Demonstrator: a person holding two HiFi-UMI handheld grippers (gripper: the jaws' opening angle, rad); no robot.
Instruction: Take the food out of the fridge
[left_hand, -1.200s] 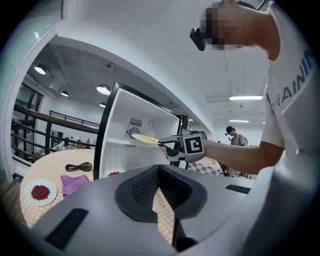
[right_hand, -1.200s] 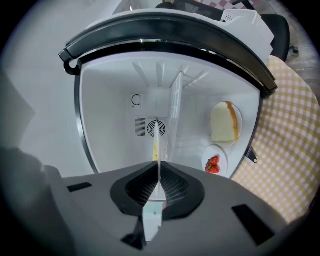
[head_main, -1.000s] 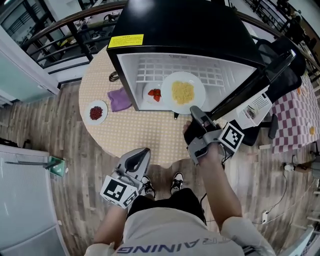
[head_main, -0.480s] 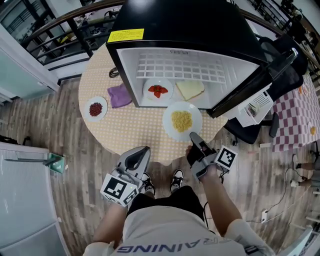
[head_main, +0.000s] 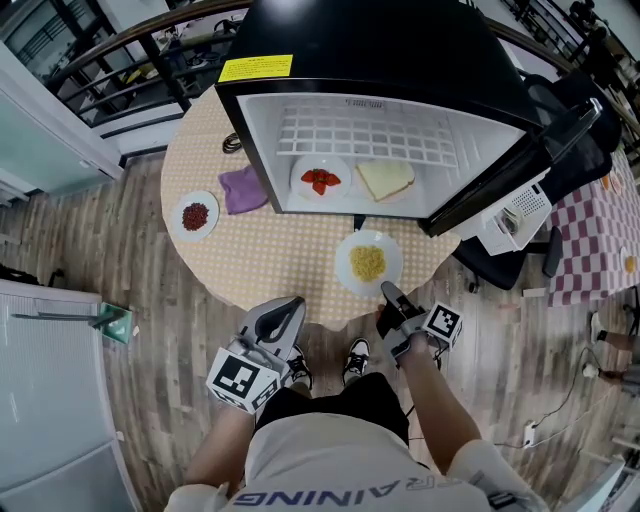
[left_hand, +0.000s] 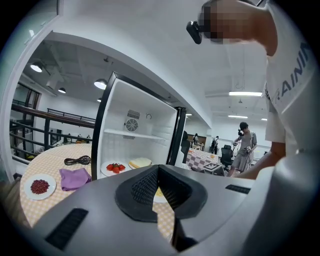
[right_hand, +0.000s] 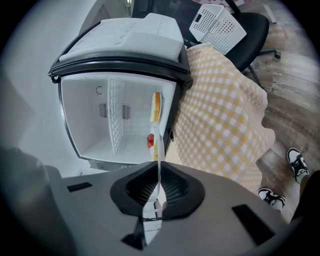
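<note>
Noodle plate (head_main: 346, 264): over table (head_main: 270, 262), just outside open fridge (head_main: 370, 60).
Right gripper (head_main: 386, 292): closed on that plate's rim.
Left gripper (head_main: 286, 307): closed, empty, near table edge.
Fridge interior: strawberry plate (head_main: 300, 186), bread slice (head_main: 385, 180).

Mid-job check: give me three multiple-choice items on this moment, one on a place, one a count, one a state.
1. Where is the noodle plate? A inside the fridge; B on top of the fridge; C outside it, over the table.
2. Plates inside the fridge? A one; B two; C three.
3. The right hand-held gripper is: A open; B shut on the noodle plate's rim; C out of view.
Key: C, it shows in front of the open fridge; B, a red-fruit plate and a pale-slice plate; B, the rim stands between its closed jaws.
</note>
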